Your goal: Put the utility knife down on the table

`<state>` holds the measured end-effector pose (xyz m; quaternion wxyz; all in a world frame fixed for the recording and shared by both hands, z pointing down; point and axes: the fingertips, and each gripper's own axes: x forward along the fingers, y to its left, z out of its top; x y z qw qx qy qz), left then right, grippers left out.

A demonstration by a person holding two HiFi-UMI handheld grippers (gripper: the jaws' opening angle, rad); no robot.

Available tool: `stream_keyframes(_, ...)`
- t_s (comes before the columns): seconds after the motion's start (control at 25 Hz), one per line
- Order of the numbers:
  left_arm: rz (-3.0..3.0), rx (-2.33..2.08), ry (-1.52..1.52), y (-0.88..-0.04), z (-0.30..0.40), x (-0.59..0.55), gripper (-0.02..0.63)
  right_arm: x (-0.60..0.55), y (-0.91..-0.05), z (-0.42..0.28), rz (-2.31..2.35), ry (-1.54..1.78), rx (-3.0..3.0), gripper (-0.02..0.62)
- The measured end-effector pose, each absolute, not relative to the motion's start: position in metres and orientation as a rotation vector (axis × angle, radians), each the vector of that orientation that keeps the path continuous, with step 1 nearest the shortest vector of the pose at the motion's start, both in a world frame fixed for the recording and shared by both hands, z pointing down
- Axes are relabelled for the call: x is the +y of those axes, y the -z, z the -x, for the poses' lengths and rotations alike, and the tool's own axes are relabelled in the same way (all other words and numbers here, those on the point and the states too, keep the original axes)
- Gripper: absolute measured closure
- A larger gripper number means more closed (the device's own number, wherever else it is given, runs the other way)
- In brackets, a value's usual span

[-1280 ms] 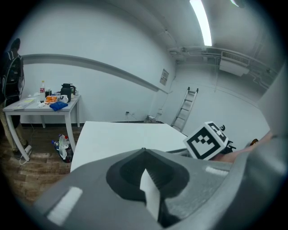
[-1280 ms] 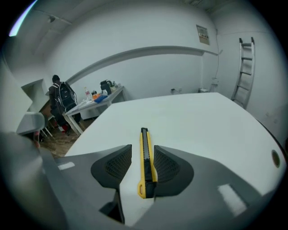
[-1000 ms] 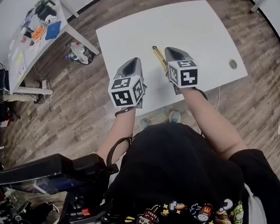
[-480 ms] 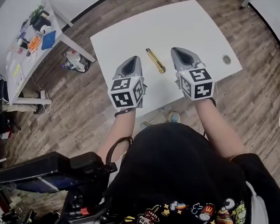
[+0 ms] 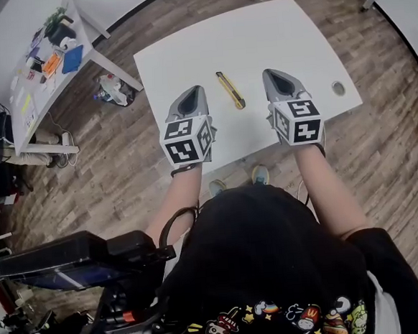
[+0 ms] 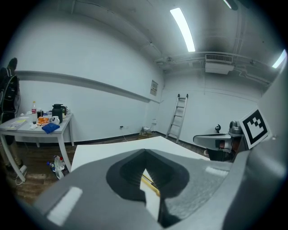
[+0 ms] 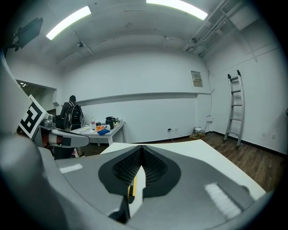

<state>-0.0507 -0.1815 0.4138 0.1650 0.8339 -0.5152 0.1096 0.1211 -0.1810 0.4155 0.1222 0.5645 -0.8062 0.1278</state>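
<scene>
- The left gripper (image 5: 192,92) and right gripper (image 5: 272,73) were seen with jaws closed together, nothing clamped.
- The utility knife (image 5: 230,90) was seen lying flat on the table (image 5: 270,28) between them, untouched.

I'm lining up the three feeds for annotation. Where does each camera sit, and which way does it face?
Head view: on the person's head, facing steeply down at the white table; shows torso, both forearms, left gripper, right gripper.
Left gripper view: on the left gripper, facing along its closed jaws across the table; right gripper at right edge.
Right gripper view: on the right gripper, facing likewise; left gripper at left edge.
Shared: all show the utility knife lying on the table.
</scene>
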Motion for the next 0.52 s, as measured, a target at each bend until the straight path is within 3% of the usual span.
stream_keyframes(0.52, -2.373, -1.49, -0.325, -0.414, 0.049, -0.182, 0.606, -0.188, -0.426, -0.117, -1.625, -0.39, -2.351, 0.577)
